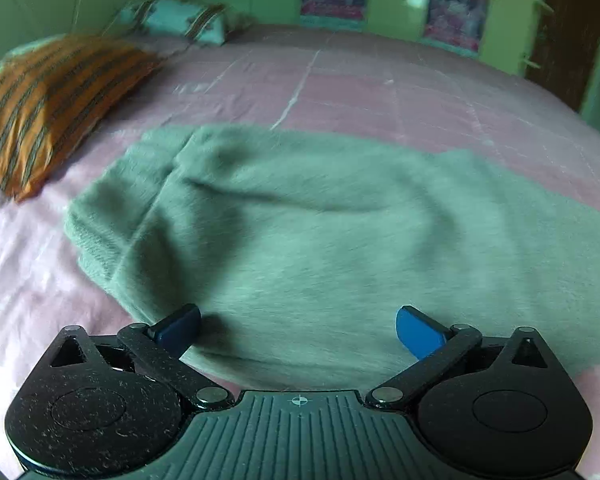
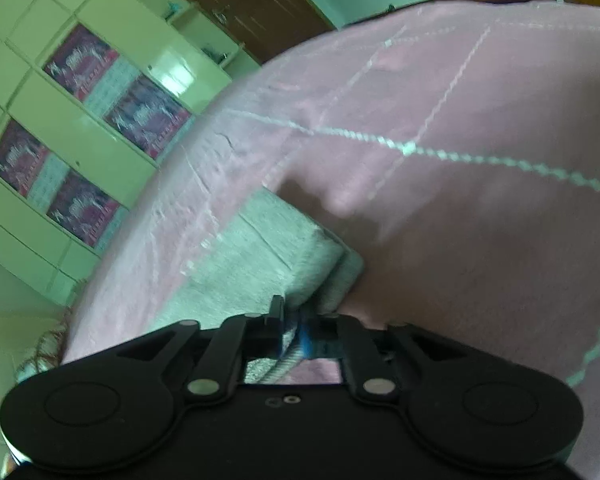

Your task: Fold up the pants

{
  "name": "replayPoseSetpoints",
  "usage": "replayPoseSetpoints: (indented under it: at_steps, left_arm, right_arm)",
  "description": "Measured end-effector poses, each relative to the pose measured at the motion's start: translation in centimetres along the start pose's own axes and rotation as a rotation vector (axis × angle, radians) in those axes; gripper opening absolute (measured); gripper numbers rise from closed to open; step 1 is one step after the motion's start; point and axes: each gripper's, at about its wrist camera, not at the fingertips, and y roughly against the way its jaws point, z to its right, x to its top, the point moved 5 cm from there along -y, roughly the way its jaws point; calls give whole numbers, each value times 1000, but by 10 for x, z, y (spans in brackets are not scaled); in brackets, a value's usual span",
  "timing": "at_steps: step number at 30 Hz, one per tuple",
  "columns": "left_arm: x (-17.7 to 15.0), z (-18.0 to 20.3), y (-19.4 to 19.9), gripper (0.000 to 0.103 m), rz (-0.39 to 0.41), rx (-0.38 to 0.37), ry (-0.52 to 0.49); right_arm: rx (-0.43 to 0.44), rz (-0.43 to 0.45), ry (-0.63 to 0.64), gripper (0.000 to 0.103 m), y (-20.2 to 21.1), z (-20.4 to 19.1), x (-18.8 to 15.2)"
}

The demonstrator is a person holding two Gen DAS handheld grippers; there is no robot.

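left gripper (image 1: 298,330) spread wide, right gripper (image 2: 296,334) pinched

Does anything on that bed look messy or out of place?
Only the green pants: rumpled, with creases, lying on the pink bedspread. The right tongs pinch one end; the left tongs stand open above them.

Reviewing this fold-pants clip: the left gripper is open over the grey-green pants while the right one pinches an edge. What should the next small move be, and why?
Probably lower the left gripper and close it on the near edge of the pants. Its jaws stand wide with cloth lying between them but not pinched, while the right gripper is shut on a folded hem. A second grip would let both hands carry the fold across the pink bedspread.
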Motion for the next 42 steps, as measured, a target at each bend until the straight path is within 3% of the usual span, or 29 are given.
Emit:
replayPoseSetpoints:
  at_steps: [3,7,12,15,18,20,22,23,25,26,28,29,32,36,39,42]
  left_arm:
    - [1,32,14,103,36,-87,-7]
    - [-1,93,7,103,70,-142,-84]
    - [-19,143,-6,103,24,-100,-133]
    - [-33,146,1,103,20,-64,-142]
    - [-30,143,14,102,19,-68,-126]
    - [-19,143,27,102,77,-120,-68]
    - [-11,151,28,103,111,-160,-43]
    - [-13,157,22,103,96,-176,-50]
    - [-28,168,-2,103,-24,-166,-110]
    - [-34,169,-4,103,1,-164,-132]
    - [-37,165,0,103,16,-184,-120]
    - [-38,162,1,103,17,-194,-113]
    - [-42,162,3,103,34,-201,-123]
    - [-44,161,3,103,49,-189,-119]
    - [-41,162,1,103,49,-190,-118]
    - [-41,162,0,103,50,-191,-116]
  right_arm:
    - [40,34,27,16,21,-15,-4]
    - [188,-144,140,14,3,-65,-45]
    - [268,-281,298,14,-35,-129,-107]
    - [181,-404,459,9,-56,-139,-136]
    - [141,-406,552,6,-50,-147,-134]
    - [148,-343,594,13,-34,-159,-125]
    - [235,-284,617,15,-21,-168,-124]
    - [241,-295,622,16,-22,-165,-130]
    - [147,-399,659,19,-48,-153,-145]
    - [167,-397,640,18,-50,-146,-144]
    - [211,-395,452,17,-41,-134,-122]
    - [223,-341,362,18,-30,-124,-106]
    - [173,-164,184,21,-2,-75,-58]
    - [73,-68,-81,21,8,-2,-21]
    - [69,-40,-163,21,4,21,-11]
    - [43,-24,-166,15,-5,33,-8]
